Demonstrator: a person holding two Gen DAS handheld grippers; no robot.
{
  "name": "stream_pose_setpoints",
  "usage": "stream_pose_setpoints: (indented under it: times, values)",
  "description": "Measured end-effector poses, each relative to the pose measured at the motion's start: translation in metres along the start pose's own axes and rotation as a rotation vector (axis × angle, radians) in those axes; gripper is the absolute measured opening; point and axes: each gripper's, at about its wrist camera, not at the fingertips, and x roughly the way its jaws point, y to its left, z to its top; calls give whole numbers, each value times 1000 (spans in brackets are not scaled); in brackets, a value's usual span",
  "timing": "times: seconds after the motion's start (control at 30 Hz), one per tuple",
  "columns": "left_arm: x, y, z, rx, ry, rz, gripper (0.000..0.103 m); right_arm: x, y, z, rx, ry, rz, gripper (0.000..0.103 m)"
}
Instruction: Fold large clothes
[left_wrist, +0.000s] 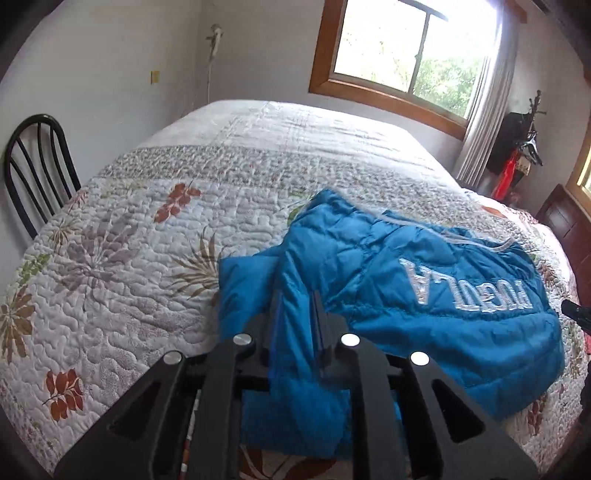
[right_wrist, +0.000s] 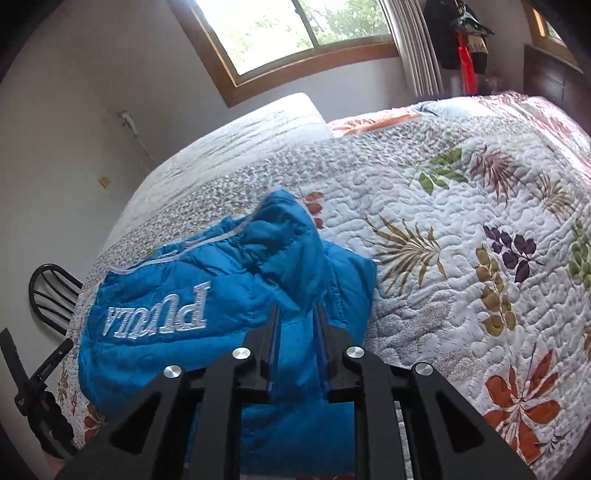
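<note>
Black chair (left_wrist: 35, 166) sits at the far left beside the bed. On the leaf-print quilt (left_wrist: 129, 258) lies the blue puffer jacket (left_wrist: 424, 314), partly folded, white embroidered lettering upside down, reading roughly "PUGLA". The left gripper (left_wrist: 297, 306) pinches a fold of blue fabric between nearly closed fingers. The right gripper (right_wrist: 297, 321) has its fingers a narrow gap apart with jacket fabric between them; a firm hold can't be confirmed. Window (left_wrist: 406, 48) behind.

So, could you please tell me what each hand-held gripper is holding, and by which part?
Both grip the blue jacket: the left hand-held gripper and right hand-held gripper each pinch its near edge.
</note>
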Motion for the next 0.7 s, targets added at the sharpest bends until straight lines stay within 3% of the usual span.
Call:
stream_pose_setpoints:
  times: [0.13,0.23,0.3,0.37,0.47,0.7]
  values:
    - [-3,-39,-5,73,37,-87,15,4,39,-9,-112,33,48,19]
    - [15,-60,-19,134,77,-61,18,23,55,-20,-159,89,11,19]
    - [36,-61,-29,148,130,-49,18,41,53,-26,-155,146,-39,19]
    - [55,-52,-34,136,153,-74,17,56,45,-31,-143,185,-17,19]
    - [62,-41,-33,100,182,-123,14,65,31,-32,-89,211,36,18]
    - [69,-33,-35,73,199,-138,10,74,23,-34,-68,217,66,15]
